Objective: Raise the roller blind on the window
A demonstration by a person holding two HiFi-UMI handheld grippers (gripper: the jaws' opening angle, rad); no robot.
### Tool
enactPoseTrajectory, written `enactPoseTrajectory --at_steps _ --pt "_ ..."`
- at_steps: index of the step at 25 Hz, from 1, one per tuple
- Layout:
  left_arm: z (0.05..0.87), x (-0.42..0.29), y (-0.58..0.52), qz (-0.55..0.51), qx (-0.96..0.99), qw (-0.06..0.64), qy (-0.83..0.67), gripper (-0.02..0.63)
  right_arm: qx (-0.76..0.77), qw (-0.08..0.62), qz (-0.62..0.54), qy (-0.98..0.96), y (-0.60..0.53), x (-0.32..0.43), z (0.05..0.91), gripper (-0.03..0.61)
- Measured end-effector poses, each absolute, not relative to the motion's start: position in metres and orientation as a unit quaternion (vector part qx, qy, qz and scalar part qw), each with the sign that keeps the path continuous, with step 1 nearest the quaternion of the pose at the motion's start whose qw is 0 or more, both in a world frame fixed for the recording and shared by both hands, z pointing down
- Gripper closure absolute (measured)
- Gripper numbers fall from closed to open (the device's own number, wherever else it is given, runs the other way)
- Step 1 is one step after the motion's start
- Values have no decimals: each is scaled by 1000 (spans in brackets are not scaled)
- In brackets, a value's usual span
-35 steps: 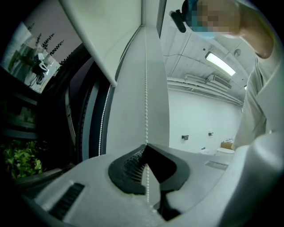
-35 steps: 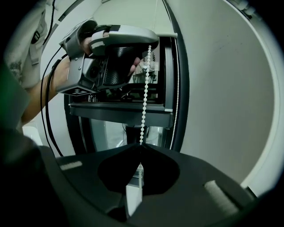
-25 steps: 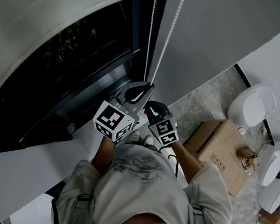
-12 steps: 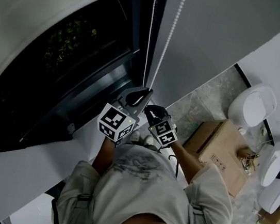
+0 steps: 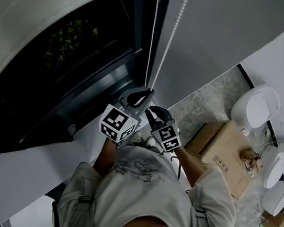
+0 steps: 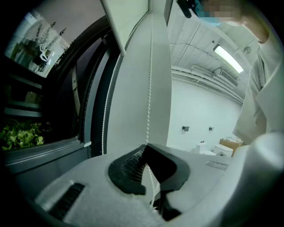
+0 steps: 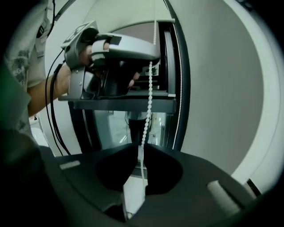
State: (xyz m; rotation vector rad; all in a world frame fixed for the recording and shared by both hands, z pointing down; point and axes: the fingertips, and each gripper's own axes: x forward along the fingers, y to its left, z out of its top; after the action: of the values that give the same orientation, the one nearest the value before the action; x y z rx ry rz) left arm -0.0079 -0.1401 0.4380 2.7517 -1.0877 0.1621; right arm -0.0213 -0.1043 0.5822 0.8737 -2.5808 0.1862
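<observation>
Roller blind (image 5: 36, 10) worked through its bead chain (image 6: 149, 97), so starting at the left claw (image 6: 145, 148): shut tight, tips pinching that chain, nothing else between them. Points nearly level towards the edge of the window (image 5: 56, 87). Just below and beside it, the right claw (image 7: 139, 148), drawn in to a narrow slit on the same strand and apparently pinching it too; looks straight up the chain at the left claw above.

From the left tips upward: runs taut and vertical, close by the corner where window frame meets wall (image 5: 222, 37), and leaves the top of both claw views. Far strand (image 6: 104, 124) of the same loop hanging parallel, nearer the glass, touched by neither claw.

Further out, up and to the left in the head view: blind itself, a pale curved sheet over the upper window, lower edge well above both claws, dark glass and leaves (image 6: 20, 135) bare beneath.

Judged from this: pull to go straight down along the gripped strand, not sideways. Left claw the upper one and nearer the blind, so probably the one to haul, or else to let go and reach higher up that same vertical line, with the right as anchor.
</observation>
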Motion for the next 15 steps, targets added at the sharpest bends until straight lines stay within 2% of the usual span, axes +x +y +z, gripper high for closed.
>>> enactPoseTrajectory --at_steps 15 --pt "437 -12 -137 55 923 87 -370 603 359 56 -2 -932 -113 2 396 494"
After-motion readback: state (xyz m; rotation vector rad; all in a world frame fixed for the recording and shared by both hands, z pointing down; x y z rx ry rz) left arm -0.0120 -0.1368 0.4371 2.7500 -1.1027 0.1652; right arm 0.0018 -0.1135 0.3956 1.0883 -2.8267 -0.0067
